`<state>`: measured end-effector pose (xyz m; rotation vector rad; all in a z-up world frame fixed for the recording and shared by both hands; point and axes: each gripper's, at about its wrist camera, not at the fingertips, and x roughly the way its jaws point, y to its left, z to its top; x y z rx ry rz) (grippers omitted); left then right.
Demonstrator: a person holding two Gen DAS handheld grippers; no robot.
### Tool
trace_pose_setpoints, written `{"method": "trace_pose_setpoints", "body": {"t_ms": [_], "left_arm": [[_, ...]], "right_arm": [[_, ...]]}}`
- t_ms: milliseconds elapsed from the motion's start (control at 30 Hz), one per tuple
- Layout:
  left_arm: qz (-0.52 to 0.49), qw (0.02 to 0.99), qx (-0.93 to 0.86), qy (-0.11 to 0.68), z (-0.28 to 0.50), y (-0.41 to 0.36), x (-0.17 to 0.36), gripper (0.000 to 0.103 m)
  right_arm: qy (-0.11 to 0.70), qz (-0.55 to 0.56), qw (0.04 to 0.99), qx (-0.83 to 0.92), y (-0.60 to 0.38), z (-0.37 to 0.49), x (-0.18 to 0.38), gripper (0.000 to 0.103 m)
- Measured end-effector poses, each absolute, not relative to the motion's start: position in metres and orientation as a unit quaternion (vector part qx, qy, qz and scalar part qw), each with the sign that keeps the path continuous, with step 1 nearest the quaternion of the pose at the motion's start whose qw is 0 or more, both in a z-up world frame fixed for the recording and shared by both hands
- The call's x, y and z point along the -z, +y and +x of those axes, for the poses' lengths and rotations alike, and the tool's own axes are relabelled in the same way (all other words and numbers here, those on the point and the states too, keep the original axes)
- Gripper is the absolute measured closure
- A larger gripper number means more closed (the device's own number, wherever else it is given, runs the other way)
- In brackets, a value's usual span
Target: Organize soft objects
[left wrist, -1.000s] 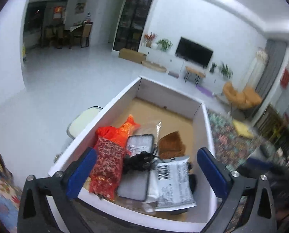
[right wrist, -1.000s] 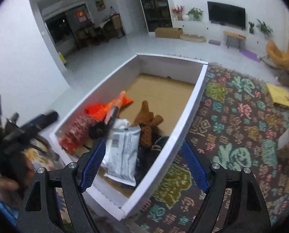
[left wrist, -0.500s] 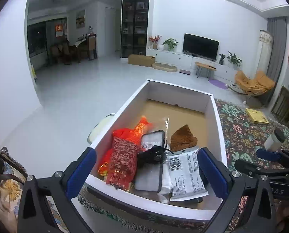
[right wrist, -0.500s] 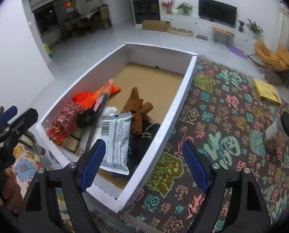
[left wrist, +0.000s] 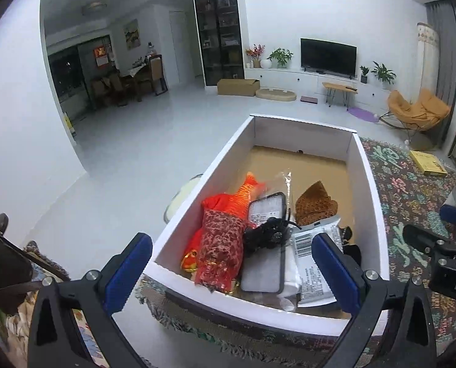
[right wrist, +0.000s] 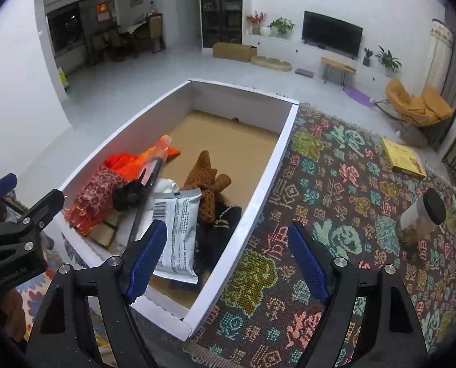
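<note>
Orange plush fish [left wrist: 243, 194] lies in the near-left part of the white cardboard box [left wrist: 369, 184], its long axis running roughly along the box's length, tail fin toward the far wall and head end toward the near wall, where a red patterned pouch [left wrist: 220, 245] overlaps it. From the left claw [left wrist: 232, 271] this pile sits straight ahead and below, near; from the right claw [right wrist: 225, 257] it lies ahead and to the left, across the box's right wall, so the left claw looks the nearer and better lined-up one for any reach into the soft things.

Both claws are spread wide with nothing between the blue pads. The right claw hangs over the box's near-right corner and the patterned rug [right wrist: 344, 214] that covers the tabletop.

Beside the fish rests a phone in a dark case [left wrist: 266, 242], a black tangled cord-like item [left wrist: 266, 234] across it, and a silver-grey sealed packet with a barcode [right wrist: 179, 233] toward the near wall. A brown knitted plush [right wrist: 208, 181] sits mid-box against a dark fabric item [right wrist: 225, 217]; what that item is cannot be told. The far half of the box shows bare brown floor.

Out on the rug stand a clear jar with a black lid [right wrist: 424, 214] and a yellow book [right wrist: 403, 158], well apart from the box.

The fish looks limp and lightly stuffed, likely to sag if pinched at one end; a grip near its middle seems safer.
</note>
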<state>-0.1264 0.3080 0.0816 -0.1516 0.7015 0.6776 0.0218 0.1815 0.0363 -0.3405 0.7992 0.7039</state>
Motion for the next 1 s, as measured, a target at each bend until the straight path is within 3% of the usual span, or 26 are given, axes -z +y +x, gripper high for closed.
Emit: {"method": "trace_pose_setpoints", "body": {"t_ms": [1000], "left_arm": [[-0.098,0.884,-0.322,0.326,-0.1357,0.3143,-0.0752,0.000]], "right_arm": [[0.372,-0.178,0.851,-0.325,0.1847,0.0155,-0.0316,0.020]]}}
